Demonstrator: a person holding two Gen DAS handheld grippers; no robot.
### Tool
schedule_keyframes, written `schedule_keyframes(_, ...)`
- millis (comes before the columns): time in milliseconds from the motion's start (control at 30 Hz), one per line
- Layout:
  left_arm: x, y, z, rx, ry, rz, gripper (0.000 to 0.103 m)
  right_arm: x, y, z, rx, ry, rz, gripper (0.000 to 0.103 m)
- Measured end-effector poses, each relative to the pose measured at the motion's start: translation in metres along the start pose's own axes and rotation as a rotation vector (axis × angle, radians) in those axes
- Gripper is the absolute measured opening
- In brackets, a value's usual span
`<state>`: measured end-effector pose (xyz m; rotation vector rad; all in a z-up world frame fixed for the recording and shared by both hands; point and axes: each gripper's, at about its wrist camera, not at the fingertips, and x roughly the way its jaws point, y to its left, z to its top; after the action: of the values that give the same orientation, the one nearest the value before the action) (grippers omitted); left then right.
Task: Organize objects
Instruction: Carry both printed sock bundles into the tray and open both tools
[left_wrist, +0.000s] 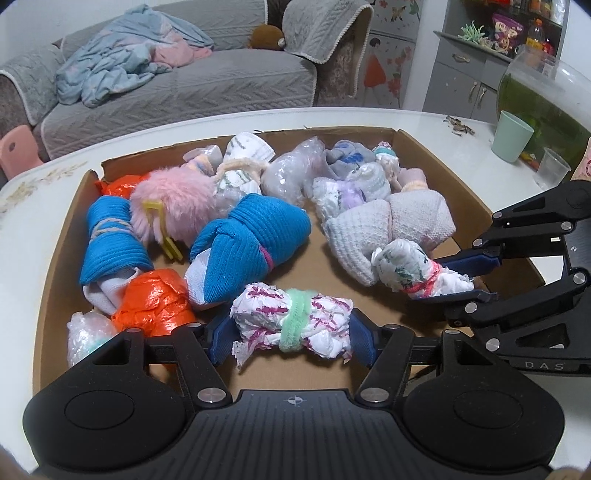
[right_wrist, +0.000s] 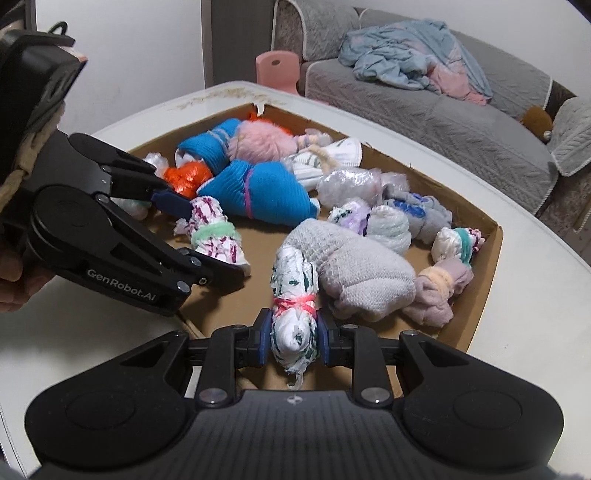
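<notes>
A shallow cardboard tray (left_wrist: 436, 151) on the white table holds several tied bundles of cloth and plastic. My left gripper (left_wrist: 291, 332) is shut on a white bundle with magenta marks and a green tie (left_wrist: 295, 321), held over the tray's near part; the same bundle shows in the right wrist view (right_wrist: 212, 236). My right gripper (right_wrist: 293, 334) is shut on a white bundle with green marks and a pink tie (right_wrist: 295, 295), also visible in the left wrist view (left_wrist: 413, 271) at the tray's right side.
In the tray lie blue sock bundles (left_wrist: 251, 240), orange plastic bundles (left_wrist: 155, 302), a pink fluffy bundle (left_wrist: 173, 206) and grey-white cloth bundles (left_wrist: 388, 229). A green cup (left_wrist: 511, 136), a clear cup (left_wrist: 552, 168) and a fish bowl (left_wrist: 546, 96) stand at the table's far right. A grey sofa is behind.
</notes>
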<state>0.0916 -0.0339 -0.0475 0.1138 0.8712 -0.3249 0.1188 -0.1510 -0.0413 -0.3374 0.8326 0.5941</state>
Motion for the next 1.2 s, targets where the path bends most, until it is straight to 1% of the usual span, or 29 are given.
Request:
schedule_keyframes(133,0.001,-0.001,0.0,-0.013,0.009,0.013,0.078,0.0,0.001,0.001,0.018,0.01,-0.016,0.024)
schedule_keyframes(200,0.001,-0.001,-0.001,-0.025,0.016,0.02,0.086,0.001,0.003,0.001,0.028,0.016,-0.028,0.025)
schedule_keyframes(267,0.0,0.001,-0.002,-0.041,0.019,0.018,0.088,0.0,0.003,0.001,0.048,0.019,-0.034,0.025)
schedule_keyframes(367,0.0,0.002,-0.004,-0.062,0.028,0.034,0.093,-0.001,0.002,0.0,0.082,0.026,-0.055,0.028)
schedule_keyframes(500,-0.002,0.003,-0.006,-0.078,0.03,0.051,0.095,-0.002,0.001,-0.002,0.136,0.03,-0.084,0.037)
schedule_keyframes(633,-0.004,0.002,-0.009,-0.085,0.027,0.067,0.096,-0.005,0.002,-0.005,0.173,0.028,-0.079,0.039)
schedule_keyframes(733,-0.005,0.0,-0.011,-0.092,0.027,0.09,0.097,-0.007,0.006,-0.006,0.196,0.028,-0.088,0.04)
schedule_keyframes(833,-0.008,0.003,-0.013,-0.109,0.021,0.095,0.099,-0.008,0.007,-0.007,0.225,0.023,-0.103,0.04)
schedule_keyframes(967,-0.01,0.006,-0.015,-0.115,0.024,0.096,0.102,-0.011,0.006,-0.011,0.264,0.012,-0.115,0.049)
schedule_keyframes(1000,-0.01,0.007,-0.014,-0.119,0.025,0.097,0.102,-0.012,0.006,-0.011,0.265,0.008,-0.116,0.054)
schedule_keyframes(1100,-0.011,0.01,-0.014,-0.125,0.026,0.1,0.102,-0.015,0.009,-0.011,0.264,-0.003,-0.119,0.062)
schedule_keyframes(1133,-0.01,0.01,-0.014,-0.125,0.026,0.1,0.102,-0.016,0.01,-0.01,0.262,-0.006,-0.125,0.062)
schedule_keyframes(1200,-0.011,0.012,-0.015,-0.123,0.021,0.098,0.102,-0.019,0.012,-0.01,0.271,-0.021,-0.128,0.069)
